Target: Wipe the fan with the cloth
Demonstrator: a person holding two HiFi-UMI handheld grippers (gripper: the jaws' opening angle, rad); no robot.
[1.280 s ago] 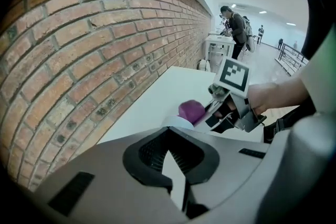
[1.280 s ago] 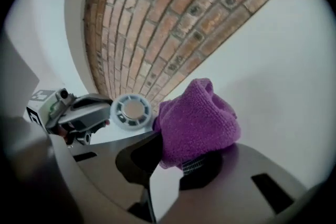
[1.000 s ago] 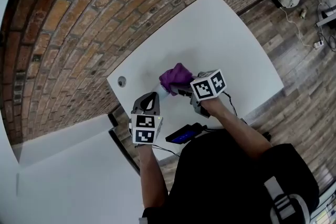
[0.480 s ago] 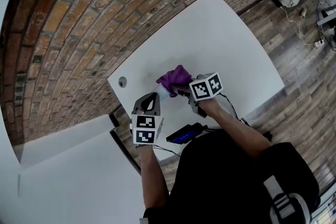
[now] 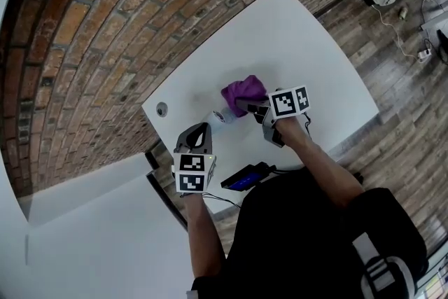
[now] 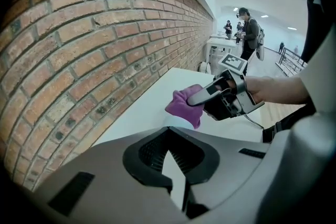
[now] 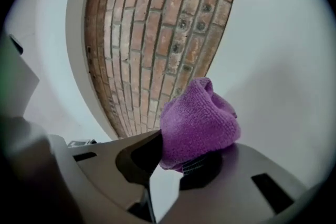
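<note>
**Count of items.** One white bench (image 5: 301, 38), one cloth (image 5: 243, 90), one fan (image 5: 222, 116), two grippers. Also on the bench are one round hole (image 5: 162, 108) near the left edge and one dark device with a blue screen (image 5: 243, 179) at the near edge. One brick wall (image 5: 126, 24) stands beyond the bench on the far left.

**Right gripper** (image 5: 246, 103). Its fingers (image 7: 252, 170) are closed on the purple cloth. The cloth bunches up between them and bulges out past the tips. The gripper is held over the middle of the bench, pointing left.

**Left gripper** (image 5: 199, 131). Its fingers (image 6: 105, 165) are brought together with nothing between them. It sits at the near-left part of the bench, tilted downward toward the fan.

**Fan.** It is a small white item lying on the bench between the two grippers, too small for its details to be made out. The cloth is just beside it, on its far-right side. Whether the two touch cannot be determined.

**Background.** In the left gripper view, at least two persons (image 6: 249, 34) stand well away at the far end of the room.
</note>
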